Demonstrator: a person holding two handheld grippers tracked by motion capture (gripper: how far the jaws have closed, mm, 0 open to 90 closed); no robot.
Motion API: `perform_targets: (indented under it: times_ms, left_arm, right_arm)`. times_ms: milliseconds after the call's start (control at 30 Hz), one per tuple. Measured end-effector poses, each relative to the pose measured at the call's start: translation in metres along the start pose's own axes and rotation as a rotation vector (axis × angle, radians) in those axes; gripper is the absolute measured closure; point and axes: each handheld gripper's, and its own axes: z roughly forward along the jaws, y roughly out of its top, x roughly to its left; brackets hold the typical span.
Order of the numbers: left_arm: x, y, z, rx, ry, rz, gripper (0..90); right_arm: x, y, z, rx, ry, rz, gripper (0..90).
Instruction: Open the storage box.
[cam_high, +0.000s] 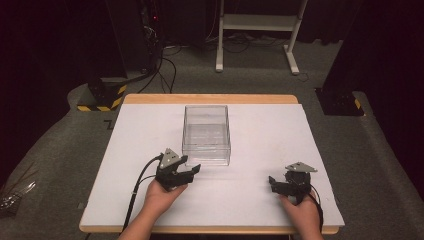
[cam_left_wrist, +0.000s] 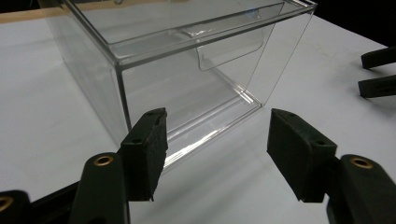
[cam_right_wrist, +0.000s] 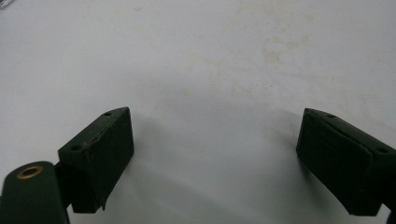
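The white rectangular tabletop (cam_high: 260, 200) with its pale wooden edge carries one thing: a clear, square-sided plastic box (cam_high: 206, 134), which stands upright about midway between the left and right edges, nearer the far edge than the near one. In the left gripper view its near lower corner (cam_left_wrist: 126, 126) lies just beyond the jaws, with a clear lid or tray set in its top.

The black left gripper (cam_high: 189, 171) is released, jaws spread wide with nothing between them, just short of the box's near left corner. The likely step is a reach for the box. To do it well, square the jaws to one wall, slide one pad inside and one outside, and close gently, since thin clear plastic can slip or flex.

The black right gripper (cam_high: 273, 183) is released too, empty, low over bare tabletop towards the near right corner, well apart from the box. Nothing blocks the approach.
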Motion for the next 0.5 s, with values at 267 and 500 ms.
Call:
perform_targets:
  times_ms: [267, 500]
  left_arm:
    - [0.004, 0.002, 0.01, -0.005, -0.01, 0.0, 38.6]
    - [0.01, 0.002, 0.014, -0.048, -0.04, -0.003, 41.1]
  right_arm:
    - [0.0, 0.0, 0.0, 0.0, 0.0, 0.0, 11.1]
    - [0.0, 0.0, 0.0, 0.001, 0.0, -0.003, 11.1]
